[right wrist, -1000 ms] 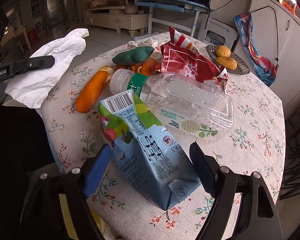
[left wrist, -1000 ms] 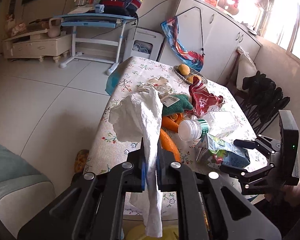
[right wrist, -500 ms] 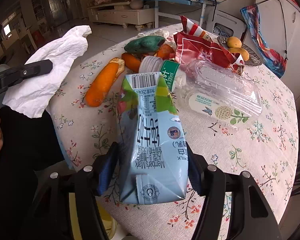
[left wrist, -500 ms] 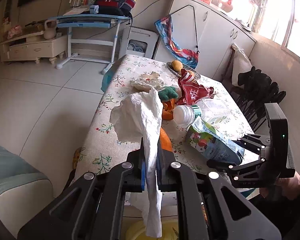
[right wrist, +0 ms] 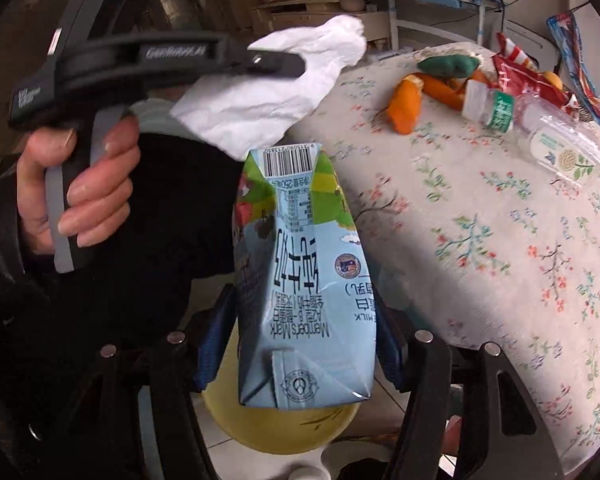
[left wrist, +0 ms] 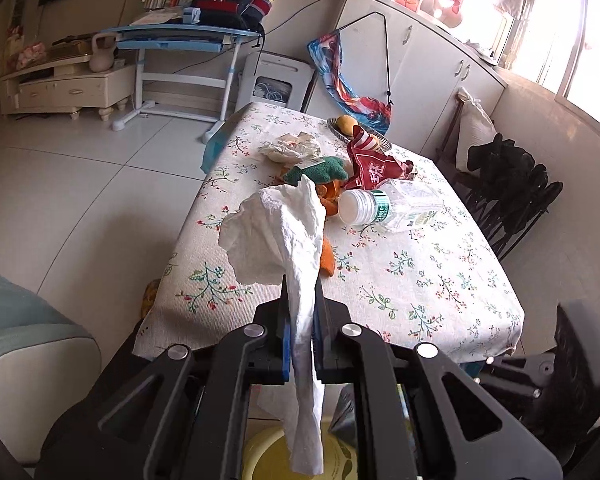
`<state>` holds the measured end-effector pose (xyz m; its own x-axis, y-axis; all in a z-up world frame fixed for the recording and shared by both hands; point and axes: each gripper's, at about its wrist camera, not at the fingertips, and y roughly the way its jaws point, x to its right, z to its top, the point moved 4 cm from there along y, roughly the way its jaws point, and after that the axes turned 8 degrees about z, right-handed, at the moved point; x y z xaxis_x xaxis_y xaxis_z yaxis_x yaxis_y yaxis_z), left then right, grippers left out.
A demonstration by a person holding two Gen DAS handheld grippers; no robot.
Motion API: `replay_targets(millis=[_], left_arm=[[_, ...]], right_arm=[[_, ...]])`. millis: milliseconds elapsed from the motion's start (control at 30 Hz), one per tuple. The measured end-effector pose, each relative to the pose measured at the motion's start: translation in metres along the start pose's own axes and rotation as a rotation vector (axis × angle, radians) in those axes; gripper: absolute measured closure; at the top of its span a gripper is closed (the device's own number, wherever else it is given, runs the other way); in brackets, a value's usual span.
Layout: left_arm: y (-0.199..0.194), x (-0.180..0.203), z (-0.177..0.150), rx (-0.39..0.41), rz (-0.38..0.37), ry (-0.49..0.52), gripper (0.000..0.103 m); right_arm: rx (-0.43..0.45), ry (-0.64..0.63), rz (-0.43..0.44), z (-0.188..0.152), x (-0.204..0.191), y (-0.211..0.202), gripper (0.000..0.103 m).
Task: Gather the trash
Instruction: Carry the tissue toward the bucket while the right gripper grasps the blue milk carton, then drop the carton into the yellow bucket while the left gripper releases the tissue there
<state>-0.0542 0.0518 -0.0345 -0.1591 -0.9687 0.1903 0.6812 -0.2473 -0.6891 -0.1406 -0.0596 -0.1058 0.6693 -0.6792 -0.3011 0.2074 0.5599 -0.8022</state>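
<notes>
My left gripper (left wrist: 300,316) is shut on a crumpled white paper towel (left wrist: 284,236), which hangs down through the jaws above a yellow bin (left wrist: 268,452). In the right wrist view my right gripper (right wrist: 300,320) is shut on a blue milk carton (right wrist: 304,280), held off the near table edge above the same yellow bin (right wrist: 276,428). The left gripper (right wrist: 284,65) with the paper towel (right wrist: 268,92) appears there at upper left, in a person's hand (right wrist: 80,184). On the floral table (left wrist: 420,280) lie a clear plastic bottle (left wrist: 392,204), orange peels (right wrist: 406,108), a red wrapper (left wrist: 376,164) and a green cloth (left wrist: 316,170).
A fruit dish (left wrist: 348,124) and a wad of crumpled paper (left wrist: 292,146) sit at the table's far end. White cabinets (left wrist: 420,72) stand at the right, a blue desk (left wrist: 180,40) at the back, black chairs (left wrist: 508,184) right of the table. A pale cushion (left wrist: 24,344) is at lower left.
My right gripper closed on the milk carton, lifted it off the table and carried it back past the near edge over the yellow bin. My left gripper drew back slightly with the paper towel.
</notes>
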Motion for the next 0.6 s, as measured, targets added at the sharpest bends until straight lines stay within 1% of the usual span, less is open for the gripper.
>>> replay_targets(millis=[133, 200, 233, 300, 400, 533, 600], left_arm=[[-0.008, 0.003, -0.012, -0.008, -0.006, 0.013, 0.096], [-0.012, 0.003, -0.020, -0.015, -0.007, 0.023, 0.096], [-0.014, 0.003, -0.024, -0.020, -0.009, 0.027, 0.096], [-0.018, 0.004, -0.033, -0.029, -0.010, 0.035, 0.096], [-0.025, 0.005, -0.047, -0.051, -0.017, 0.057, 0.096], [-0.032, 0.013, -0.069, -0.091, -0.026, 0.104, 0.096], [-0.034, 0.020, -0.079, -0.116, -0.032, 0.137, 0.096]], right_arm=[[-0.148, -0.061, 0.000, -0.021, -0.021, 0.041, 0.041], [-0.196, -0.065, -0.020, -0.026, -0.022, 0.055, 0.041], [-0.203, -0.062, -0.025, -0.026, -0.020, 0.058, 0.041], [-0.168, -0.037, -0.032, -0.020, -0.012, 0.054, 0.041], [-0.070, 0.029, -0.026, -0.009, -0.001, 0.034, 0.038], [0.086, 0.116, -0.076, 0.000, 0.018, 0.007, 0.031], [0.161, 0.150, -0.105, 0.000, 0.031, -0.006, 0.030]])
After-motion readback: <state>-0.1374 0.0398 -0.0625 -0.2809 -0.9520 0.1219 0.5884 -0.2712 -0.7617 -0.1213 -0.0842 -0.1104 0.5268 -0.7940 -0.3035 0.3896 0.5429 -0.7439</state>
